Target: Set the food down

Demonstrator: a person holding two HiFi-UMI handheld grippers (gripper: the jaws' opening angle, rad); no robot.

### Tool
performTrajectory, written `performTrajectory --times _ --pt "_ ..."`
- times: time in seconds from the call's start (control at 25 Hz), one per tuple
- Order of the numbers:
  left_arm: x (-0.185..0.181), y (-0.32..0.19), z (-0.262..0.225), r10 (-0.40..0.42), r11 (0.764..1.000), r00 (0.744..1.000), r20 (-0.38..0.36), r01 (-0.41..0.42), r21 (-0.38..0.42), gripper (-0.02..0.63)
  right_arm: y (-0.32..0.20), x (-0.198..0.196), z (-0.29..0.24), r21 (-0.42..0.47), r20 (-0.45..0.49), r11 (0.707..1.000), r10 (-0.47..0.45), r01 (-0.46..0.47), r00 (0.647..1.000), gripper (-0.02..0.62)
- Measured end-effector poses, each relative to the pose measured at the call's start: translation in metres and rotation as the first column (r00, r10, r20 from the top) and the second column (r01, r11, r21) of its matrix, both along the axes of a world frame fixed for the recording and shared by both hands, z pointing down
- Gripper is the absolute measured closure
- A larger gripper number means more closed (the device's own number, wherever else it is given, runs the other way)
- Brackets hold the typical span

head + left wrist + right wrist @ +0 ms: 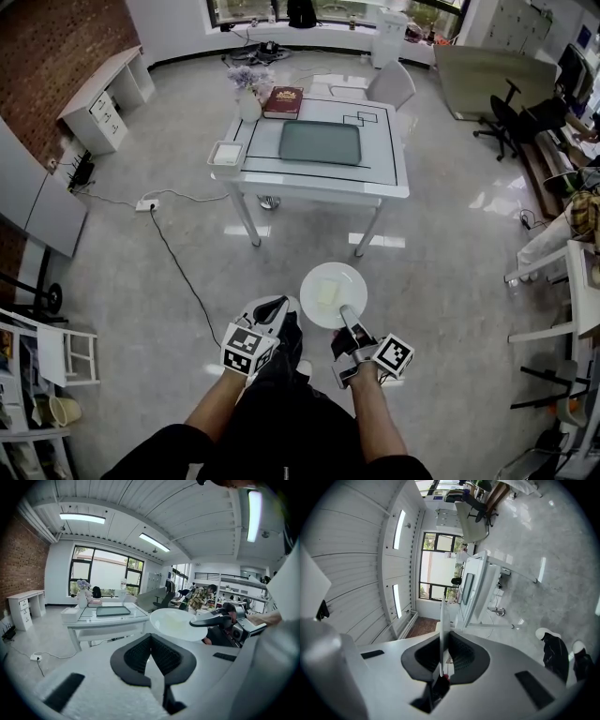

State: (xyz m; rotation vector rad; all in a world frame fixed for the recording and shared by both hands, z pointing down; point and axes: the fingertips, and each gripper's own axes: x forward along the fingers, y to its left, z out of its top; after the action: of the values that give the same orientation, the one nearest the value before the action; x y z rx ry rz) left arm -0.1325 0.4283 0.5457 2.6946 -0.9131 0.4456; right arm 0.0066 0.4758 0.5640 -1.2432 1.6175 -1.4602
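near side, l to r: left gripper (272, 309) w/ jaws together, nothing btwn them, held over the floor (141, 272). just right of it, a white plate (333, 295) carrying pale food (328, 292), held level in the air, well short of the table. right gripper (345, 317) is clamped on the plate's near rim; its own view shows the plate edge-on btwn the pads. far side: white table (319, 187) w/ a white box (228, 154), vase (249, 103), book (283, 101) and a dark tray (320, 142) at centre.
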Motion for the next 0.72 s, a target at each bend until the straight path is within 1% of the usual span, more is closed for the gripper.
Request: performTrajectory --times 0.24,0.4,0.72 --pt "0.003 -0.02 0.007 -0.01 1.0 1.0 0.001 0.01 -0.018 0.6 -0.016 0.007 0.007 -0.007 0.005 1.0 -0.011 0.011 1.0 0.572" --pt "0.004 -0.038 0.016 -0.017 0.999 1.0 0.007 0.017 -0.04 0.6 -0.035 0.007 0.01 -0.013 0.028 1.0 -0.019 0.019 0.999 0.572" --pt "0.029 -0.084 0.025 0.005 0.998 1.0 0.01 -0.004 -0.065 0.6 -0.076 0.03 0.008 -0.006 0.042 1.0 -0.001 0.001 0.999 0.572"
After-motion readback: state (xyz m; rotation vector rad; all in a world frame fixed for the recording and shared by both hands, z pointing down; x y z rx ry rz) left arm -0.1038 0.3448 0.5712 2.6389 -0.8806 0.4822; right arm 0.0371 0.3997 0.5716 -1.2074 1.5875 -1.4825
